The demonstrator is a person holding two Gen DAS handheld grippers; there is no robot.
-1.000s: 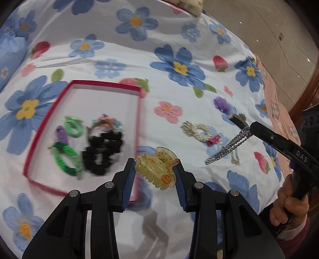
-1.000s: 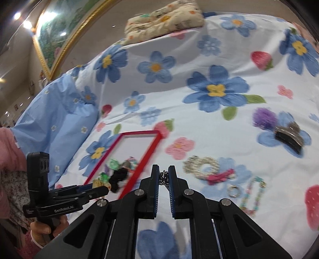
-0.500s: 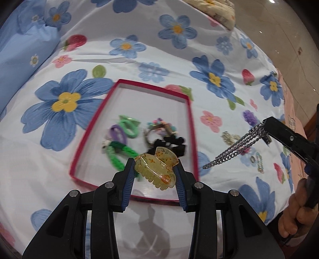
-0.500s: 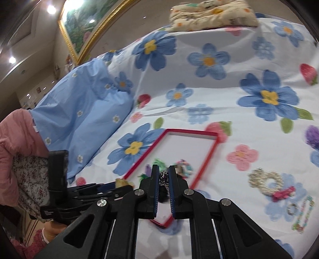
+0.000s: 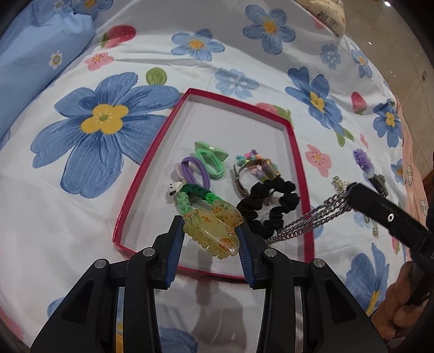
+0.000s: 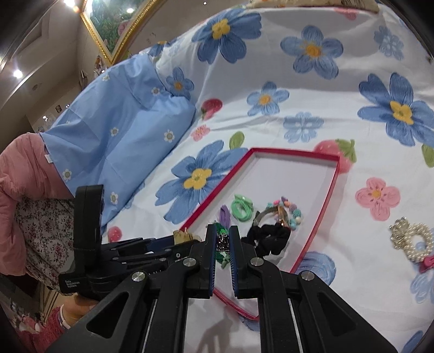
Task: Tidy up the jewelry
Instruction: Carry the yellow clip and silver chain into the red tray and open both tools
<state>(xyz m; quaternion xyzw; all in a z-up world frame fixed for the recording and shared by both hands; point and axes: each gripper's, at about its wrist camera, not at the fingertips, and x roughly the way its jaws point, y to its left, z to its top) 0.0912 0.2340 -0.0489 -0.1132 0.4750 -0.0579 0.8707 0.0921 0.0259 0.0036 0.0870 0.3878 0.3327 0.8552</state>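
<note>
A red-rimmed white tray point(image 5: 297, 165) point(image 6: 322, 206) lies on the flowered bedspread. It holds green and purple hair ties point(image 5: 208, 163), a beaded bracelet point(image 5: 255, 163) and a black scrunchie point(image 5: 271, 203) point(image 6: 271, 239). My left gripper point(image 5: 211, 230) is shut on a translucent yellow claw clip point(image 5: 214, 228), hovering over the tray's near end. My right gripper point(image 6: 223, 239) point(image 5: 350, 194) is shut on a silver chain point(image 5: 303, 222) point(image 6: 222, 244) that dangles over the tray's right rim.
A pearl bracelet with a pink bow point(image 6: 415, 241) and a purple-flowered hair clip point(image 5: 366, 163) lie on the bedspread right of the tray. A blue pillow point(image 6: 114, 135) sits at the left, a patterned cushion point(image 5: 325, 13) at the far edge. A hand point(image 5: 398, 309) holds the right gripper.
Both grippers have moved left toward the tray. The claw clip now hangs over the tray's near end and the chain has come from beside the tray to its right rim.
</note>
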